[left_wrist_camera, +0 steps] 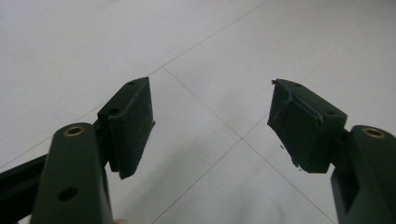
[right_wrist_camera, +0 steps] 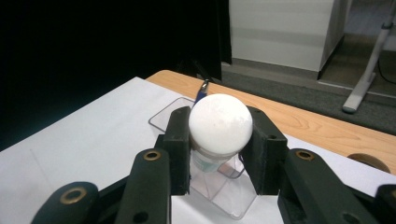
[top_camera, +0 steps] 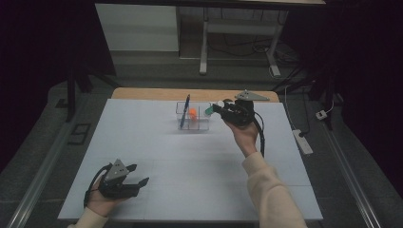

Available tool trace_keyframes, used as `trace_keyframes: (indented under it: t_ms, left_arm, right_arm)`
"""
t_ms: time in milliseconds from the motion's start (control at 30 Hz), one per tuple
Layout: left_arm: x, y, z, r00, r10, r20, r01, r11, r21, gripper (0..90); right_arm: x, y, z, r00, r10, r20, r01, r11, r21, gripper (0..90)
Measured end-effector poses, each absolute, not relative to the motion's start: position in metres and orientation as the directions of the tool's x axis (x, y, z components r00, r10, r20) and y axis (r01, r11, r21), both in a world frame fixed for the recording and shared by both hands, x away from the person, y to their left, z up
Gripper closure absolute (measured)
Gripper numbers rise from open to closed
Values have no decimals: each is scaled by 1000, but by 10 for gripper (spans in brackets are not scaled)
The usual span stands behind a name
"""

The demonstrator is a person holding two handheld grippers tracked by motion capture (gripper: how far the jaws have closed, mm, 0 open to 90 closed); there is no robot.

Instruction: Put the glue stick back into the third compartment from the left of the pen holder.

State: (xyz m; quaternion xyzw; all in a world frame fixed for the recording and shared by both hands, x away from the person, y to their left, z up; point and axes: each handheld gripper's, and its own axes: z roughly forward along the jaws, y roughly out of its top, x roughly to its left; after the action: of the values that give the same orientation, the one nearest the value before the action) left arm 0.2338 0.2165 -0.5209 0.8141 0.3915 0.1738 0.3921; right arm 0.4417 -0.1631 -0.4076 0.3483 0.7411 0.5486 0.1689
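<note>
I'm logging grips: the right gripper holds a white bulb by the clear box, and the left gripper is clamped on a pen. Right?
Not quite. The left gripper holds nothing: the left gripper view shows its jaws open over the bare table. The pen stands in the clear box. The right gripper does hold the white bulb by the box.

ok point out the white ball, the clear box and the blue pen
white ball (right_wrist_camera: 220, 122), right gripper view, on its rounded front
clear box (top_camera: 203, 126), high view, on its front wall at the right
blue pen (top_camera: 186, 110), high view, on the middle of its shaft
</note>
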Motion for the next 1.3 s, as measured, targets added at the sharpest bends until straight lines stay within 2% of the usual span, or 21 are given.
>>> trace_keyframes:
  t_ms: [900,1033,1300]
  left_arm:
    - [234,218,-521,637,771,-22,497,-388,776,304]
    - [234,218,-521,635,772,-24,499,-387,775,304]
    - [234,217,-521,635,772,-19,499,-391,773,303]
  right_arm:
    - [476,-135,-431,-664,741,99,385,225,895,628]
    - [476,-134,-433,-657,745,115,393,209,895,512]
    - [464,-137,-429,-690,718,89,362,236,902,440]
